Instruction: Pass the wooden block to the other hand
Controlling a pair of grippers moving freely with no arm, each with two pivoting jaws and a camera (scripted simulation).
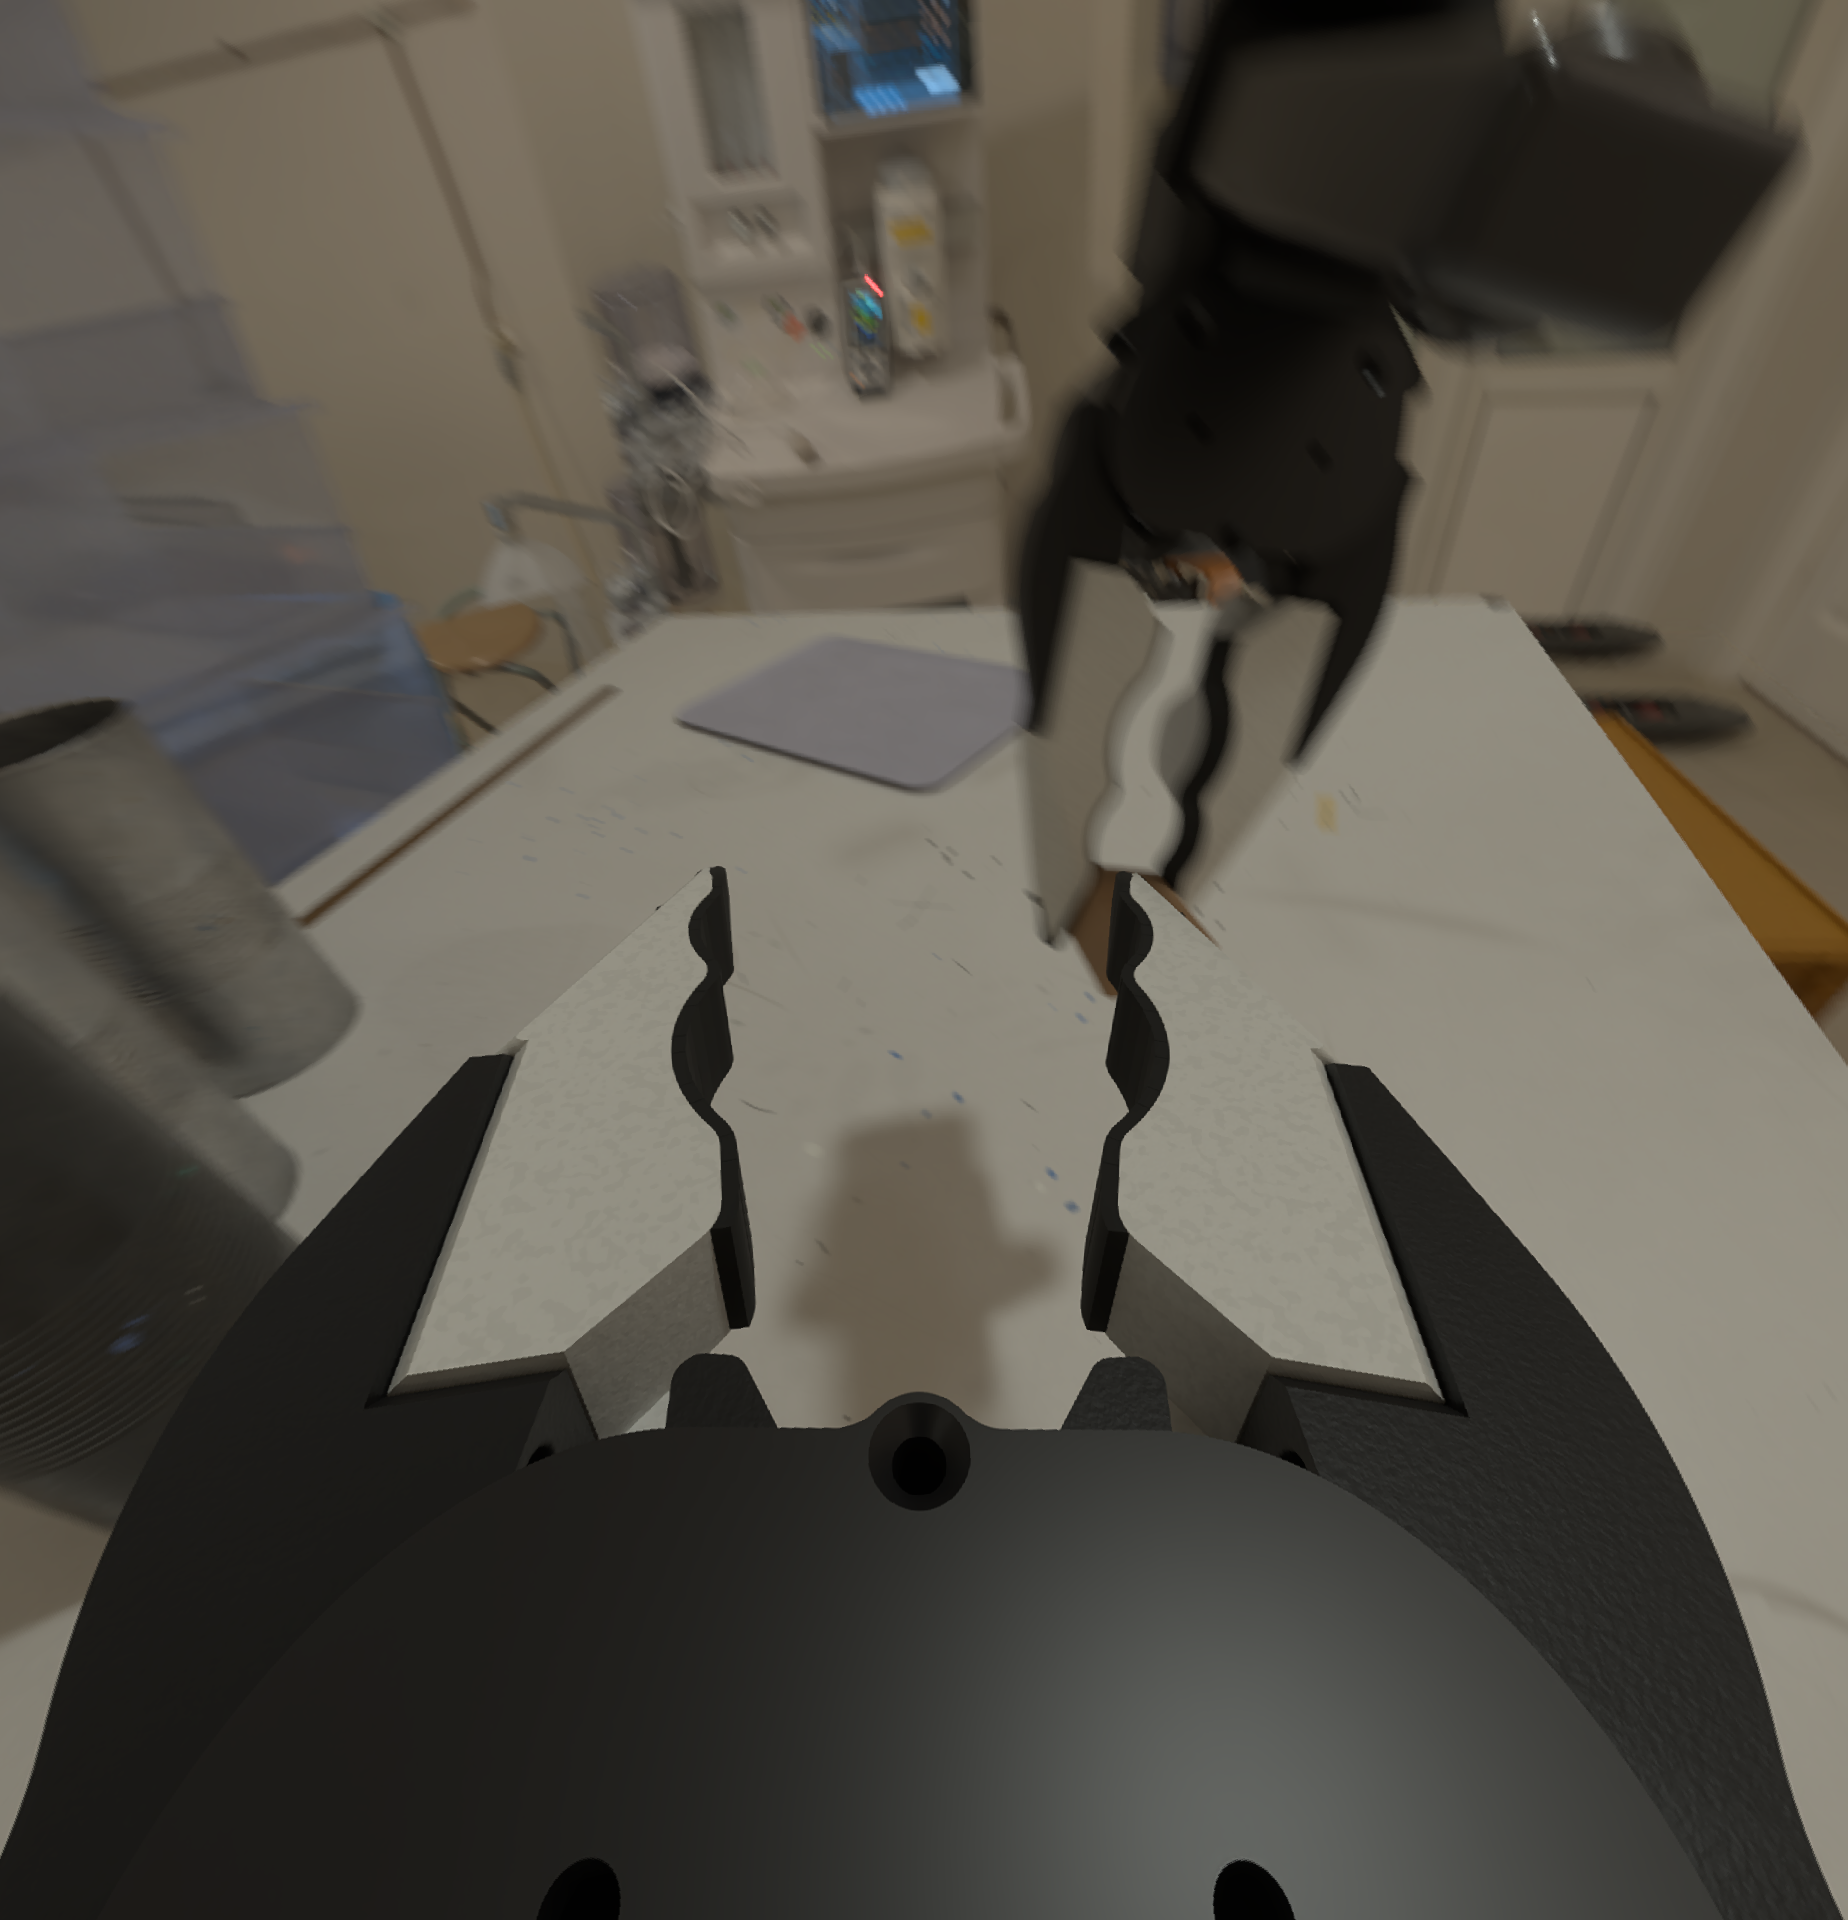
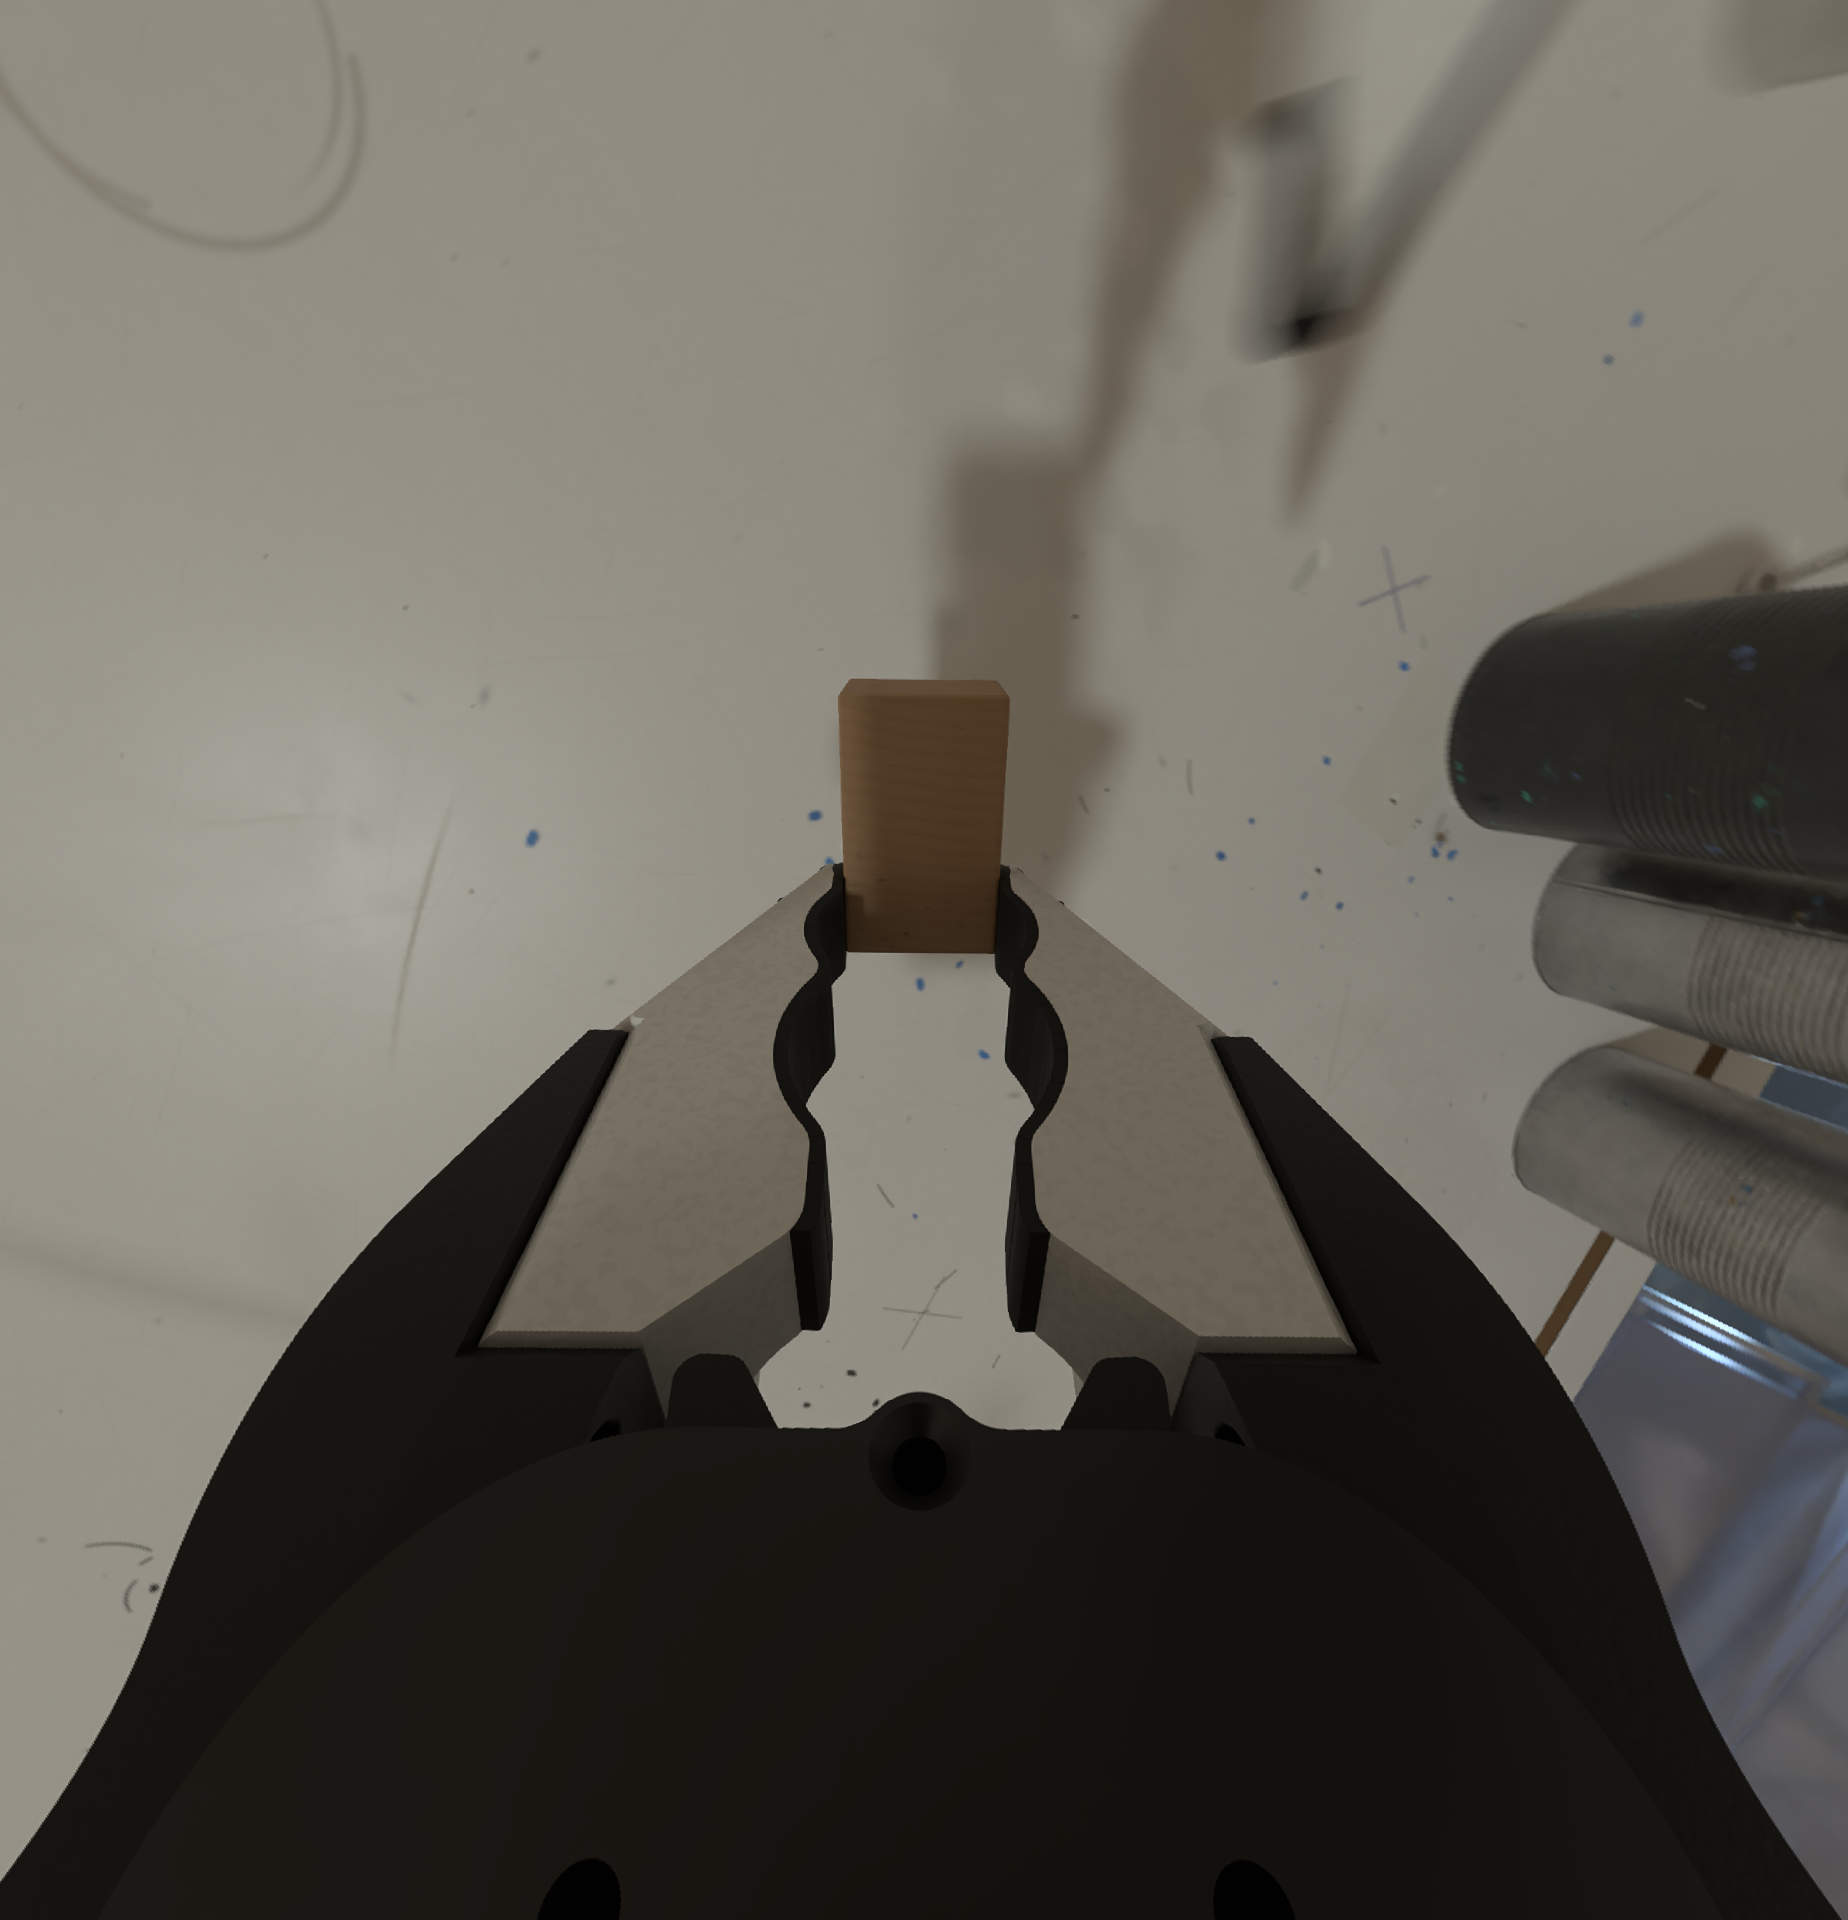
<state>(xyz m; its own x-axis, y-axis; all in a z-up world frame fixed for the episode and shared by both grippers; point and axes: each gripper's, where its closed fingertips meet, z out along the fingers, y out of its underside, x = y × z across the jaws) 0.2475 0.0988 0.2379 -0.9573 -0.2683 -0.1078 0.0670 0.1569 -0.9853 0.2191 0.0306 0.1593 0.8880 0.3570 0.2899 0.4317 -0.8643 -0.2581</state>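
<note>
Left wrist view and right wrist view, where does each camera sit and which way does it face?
Left wrist view: on the open left gripper, looking across the white table at the right gripper.
Right wrist view: on the right gripper, looking down at the table, fingertips clamping the wooden block.
Shared: table, block, grey cylinders.

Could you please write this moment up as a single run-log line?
right gripper: shut on wooden block at fingertips | left gripper: open, empty | block above table | handover: not yet done
</note>
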